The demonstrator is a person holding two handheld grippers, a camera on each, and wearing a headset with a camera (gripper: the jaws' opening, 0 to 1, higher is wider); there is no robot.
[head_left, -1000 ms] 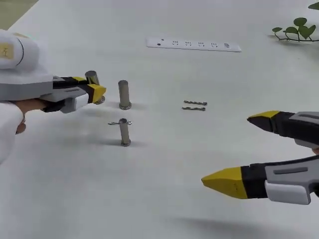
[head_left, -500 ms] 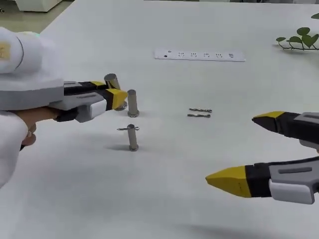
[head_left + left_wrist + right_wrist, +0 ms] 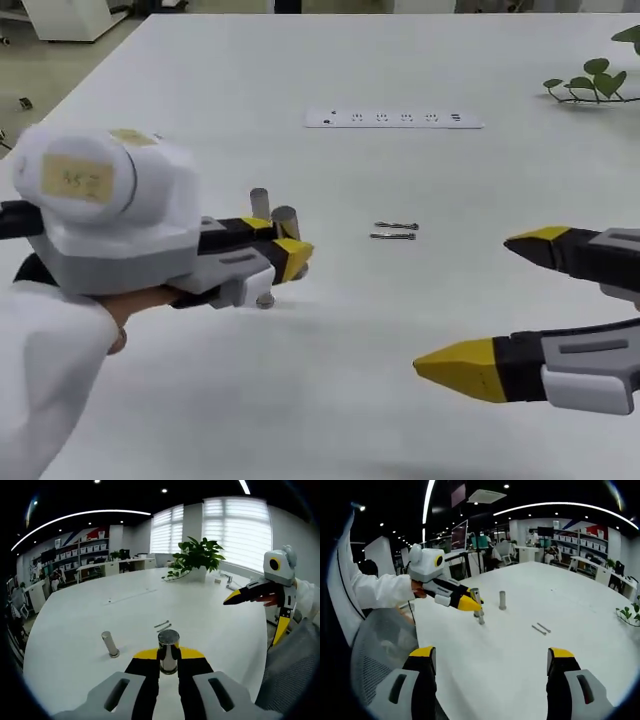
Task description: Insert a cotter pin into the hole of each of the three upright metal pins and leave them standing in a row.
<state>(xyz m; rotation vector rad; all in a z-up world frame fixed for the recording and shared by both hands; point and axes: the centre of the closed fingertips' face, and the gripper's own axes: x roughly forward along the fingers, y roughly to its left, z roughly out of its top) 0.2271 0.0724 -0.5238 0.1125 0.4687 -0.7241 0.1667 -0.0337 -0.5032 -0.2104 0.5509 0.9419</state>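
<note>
Metal pin (image 3: 168,641) clamped in left gripper (image 3: 168,656).

In the head view the white-and-yellow left gripper (image 3: 280,240) covers the nearest upright grey metal pin (image 3: 265,299), all but its foot; whether a cotter pin sits in it cannot be told. In the left gripper view the held grey metal pin (image 3: 168,645) loses its lower end between the black jaws. The yellow-tipped right gripper (image 3: 465,305) is cut by the right edge. The two thin loose cotter pins (image 3: 395,231) are too small to make out.
</note>
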